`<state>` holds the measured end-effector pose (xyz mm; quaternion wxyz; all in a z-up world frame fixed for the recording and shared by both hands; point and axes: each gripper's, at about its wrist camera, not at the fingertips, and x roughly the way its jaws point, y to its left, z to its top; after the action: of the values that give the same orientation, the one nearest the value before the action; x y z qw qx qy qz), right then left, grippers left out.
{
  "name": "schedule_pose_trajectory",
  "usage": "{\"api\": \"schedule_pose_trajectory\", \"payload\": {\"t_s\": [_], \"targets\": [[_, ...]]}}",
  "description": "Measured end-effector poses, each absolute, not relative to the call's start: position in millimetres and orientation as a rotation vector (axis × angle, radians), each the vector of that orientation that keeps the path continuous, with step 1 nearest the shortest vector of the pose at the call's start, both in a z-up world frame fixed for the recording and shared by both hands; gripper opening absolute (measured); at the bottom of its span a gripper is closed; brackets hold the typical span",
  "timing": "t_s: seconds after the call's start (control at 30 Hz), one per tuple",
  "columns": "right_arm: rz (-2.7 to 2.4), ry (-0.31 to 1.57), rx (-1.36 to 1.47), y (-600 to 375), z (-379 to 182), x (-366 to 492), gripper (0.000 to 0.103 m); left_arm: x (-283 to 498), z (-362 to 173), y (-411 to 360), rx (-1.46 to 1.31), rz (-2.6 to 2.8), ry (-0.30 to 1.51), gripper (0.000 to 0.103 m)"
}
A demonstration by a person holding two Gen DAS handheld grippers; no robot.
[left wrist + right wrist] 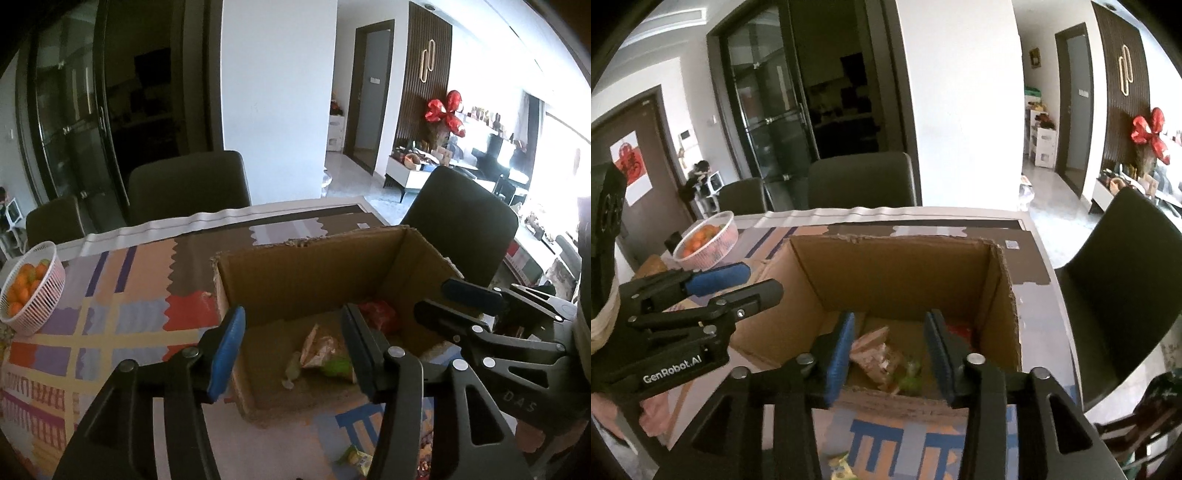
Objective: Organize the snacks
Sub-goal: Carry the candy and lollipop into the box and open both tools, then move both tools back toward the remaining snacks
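An open cardboard box (306, 273) (897, 273) stands on the patterned tablecloth. Inside lie a beige snack packet (319, 345) (875, 350), a green packet (338, 367) (910, 378) and a red packet (378, 314) (958, 330). My left gripper (291, 350) is open and empty above the box's near left corner; it shows in the right wrist view (753, 282). My right gripper (890, 354) is open and empty above the box's near edge; it shows in the left wrist view (448, 299). A yellow-green snack (356, 458) (840, 467) lies on the table in front of the box.
A white basket of oranges (33, 291) (707, 240) sits at the table's left. Dark chairs stand behind the table (188, 188) (860, 181) and at its right (461, 225) (1123, 280). The table's far edge (886, 212) lies just beyond the box.
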<state>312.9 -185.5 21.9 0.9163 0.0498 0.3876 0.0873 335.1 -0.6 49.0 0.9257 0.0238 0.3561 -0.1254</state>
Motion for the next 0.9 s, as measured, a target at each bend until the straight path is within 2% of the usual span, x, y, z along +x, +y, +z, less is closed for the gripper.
{"api": "schedule_pose_trajectory", "payload": {"t_s": [0.13, 0.6, 0.9], "targets": [[0.191, 0.783, 0.100, -182.5, 27.2, 302.3, 0.043, 316.3, 55.4, 1.0, 0.082, -0.239, 0.702, 0.058], [0.259, 0.727, 0.091, -164.3, 47.6, 250.3, 0.043, 252.8, 73.7, 11.7, 0.102, -0.232, 0.644, 0.061], [0.291, 0.743, 0.070, -154.4, 44.6, 229.8, 0.043, 223.5, 65.1, 18.6, 0.122, -0.221, 0.656, 0.062]]}}
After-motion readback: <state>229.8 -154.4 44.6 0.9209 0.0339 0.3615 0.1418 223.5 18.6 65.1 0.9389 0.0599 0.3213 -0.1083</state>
